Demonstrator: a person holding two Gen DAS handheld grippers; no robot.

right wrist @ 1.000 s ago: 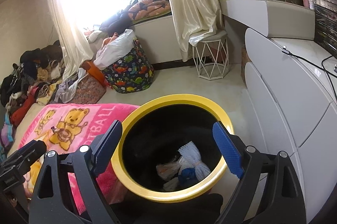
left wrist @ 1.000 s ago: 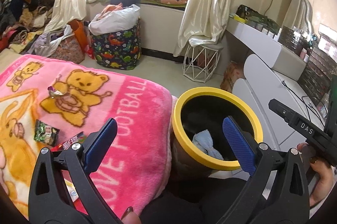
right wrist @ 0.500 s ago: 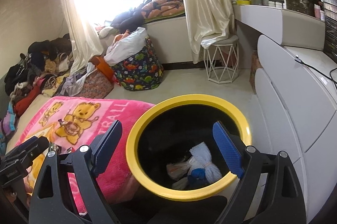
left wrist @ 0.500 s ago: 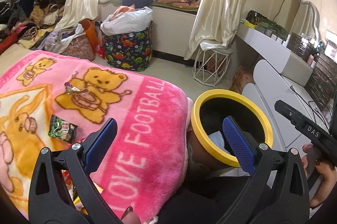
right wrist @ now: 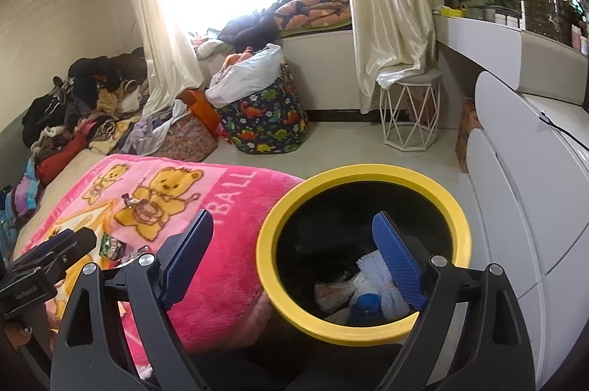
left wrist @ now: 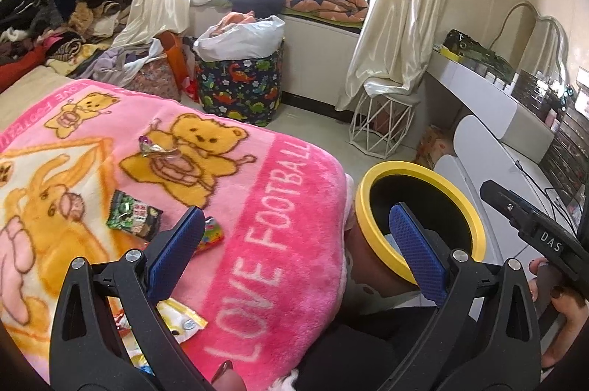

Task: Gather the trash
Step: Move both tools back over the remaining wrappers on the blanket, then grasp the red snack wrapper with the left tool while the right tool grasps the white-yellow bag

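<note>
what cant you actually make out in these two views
- Left wrist view: yellow-and-white wrapper partly hidden behind the left gripper.
- Left wrist view: bin contents almost wholly blocked by its rim and a jaw.
- Right wrist view: wrappers on the blanket too small to identify.

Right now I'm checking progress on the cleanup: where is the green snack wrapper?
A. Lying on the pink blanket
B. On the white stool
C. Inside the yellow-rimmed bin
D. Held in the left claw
A: the green snack wrapper lies flat on the pink blanket, beyond the empty left claw.
</note>
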